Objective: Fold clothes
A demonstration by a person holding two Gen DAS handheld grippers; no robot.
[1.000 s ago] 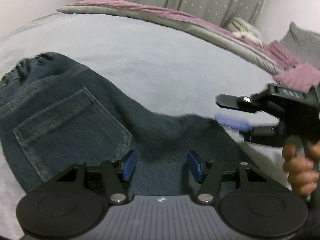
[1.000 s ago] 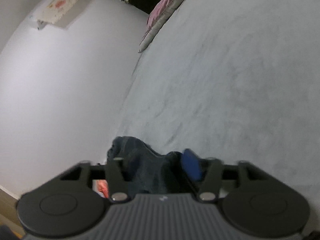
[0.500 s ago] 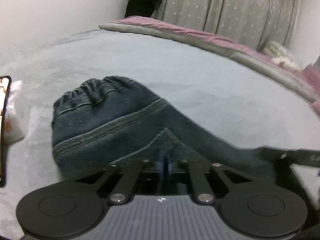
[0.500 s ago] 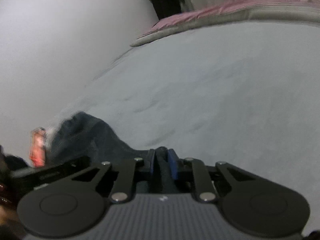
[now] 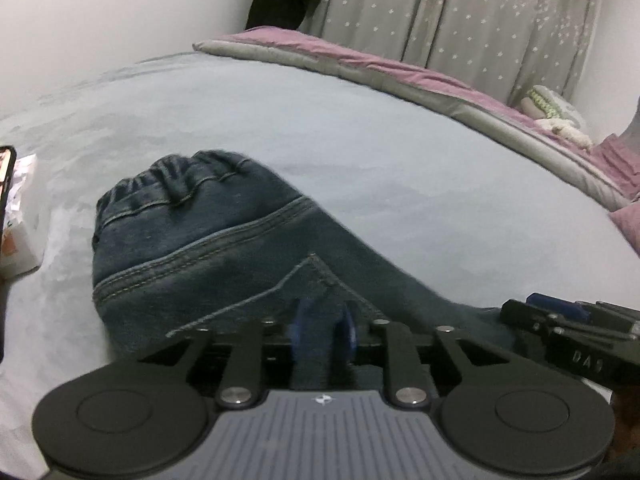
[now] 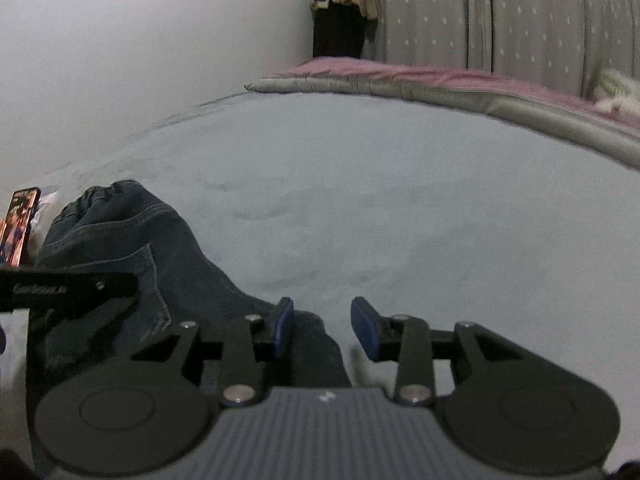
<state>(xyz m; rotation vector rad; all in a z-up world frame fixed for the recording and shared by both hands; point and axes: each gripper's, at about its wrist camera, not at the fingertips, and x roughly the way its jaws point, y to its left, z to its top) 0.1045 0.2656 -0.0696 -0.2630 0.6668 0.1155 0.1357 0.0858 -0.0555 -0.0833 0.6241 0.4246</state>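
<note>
Denim: dark blue jeans [image 5: 208, 240] with pale stitching, spread on a pale grey-blue bed cover [image 5: 360, 140], elastic gathered waistband at the far end, back pocket seam running towards the camera. Left gripper [image 5: 323, 330], black with blue pads, pinched close on a fold of that denim, cloth bunched between the pads and rising slightly off the bed. Right gripper [image 6: 323, 326], same black frame and blue pads, parted, with a clear gap between the pads; left pad [image 6: 282, 326] lying against the near edge of the jeans [image 6: 132, 248], right pad over bare cover [image 6: 400, 200]. Nothing clamped there. In the left wrist view, the right tool's black frame and a strip of blue pad visible at the right edge [image 5: 568, 320], just beside the cloth. In the right wrist view, the left tool's black bar crossing the jeans at the left [image 6: 68, 286].

Beyond the garment, on the left: upright phone with a lit screen [image 6: 20, 228], and a small white box or packet [image 5: 20, 216] just beside it. Along the far edge of the bed, a folded grey and mauve quilt [image 5: 360, 64]. Behind it, grey curtain with small white stars [image 5: 460, 20], and dark clothing hanging in the corner [image 6: 338, 28].
</note>
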